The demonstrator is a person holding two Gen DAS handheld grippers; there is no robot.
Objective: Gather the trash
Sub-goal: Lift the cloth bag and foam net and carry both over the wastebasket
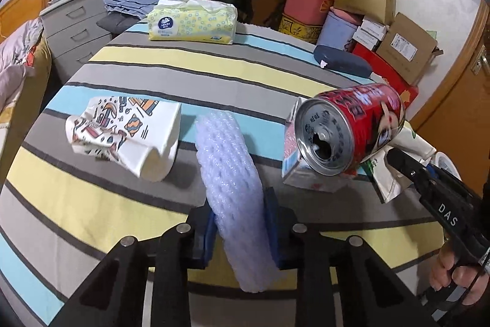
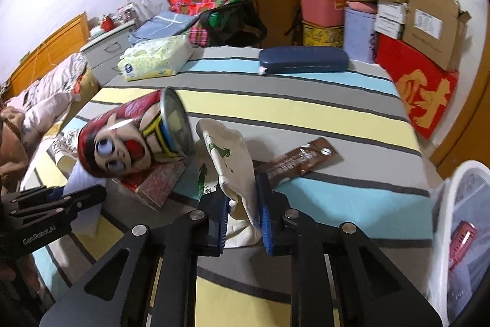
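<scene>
Blue pads of the left gripper [image 1: 240,230] sit at the bottom centre of its view, pinched on a foam sleeve [image 1: 228,170]: pale lilac, netted, soft and tube-shaped, bowing up between the fingers. Low in the right wrist view, the right gripper [image 2: 243,212] is clamped the same way on a crumpled white bag [image 2: 229,157] with green print, thin and limp, folding over the pads.

Collection looks partly done. A white bin [image 2: 459,222] at the lower right edge of the right view already holds something red, which I cannot identify. Both held pieces are not yet in it.

Left on the striped cloth [image 1: 153,57]: a red can [image 1: 352,124], shiny metal with its opened top facing the left camera, lying tilted on a small flat carton [image 1: 309,173]; a crumpled printed paper bag [image 1: 128,131] at left centre of the left view; and a glossy brown wrapper [image 2: 301,157], long and flat, right of centre in the right view.
</scene>
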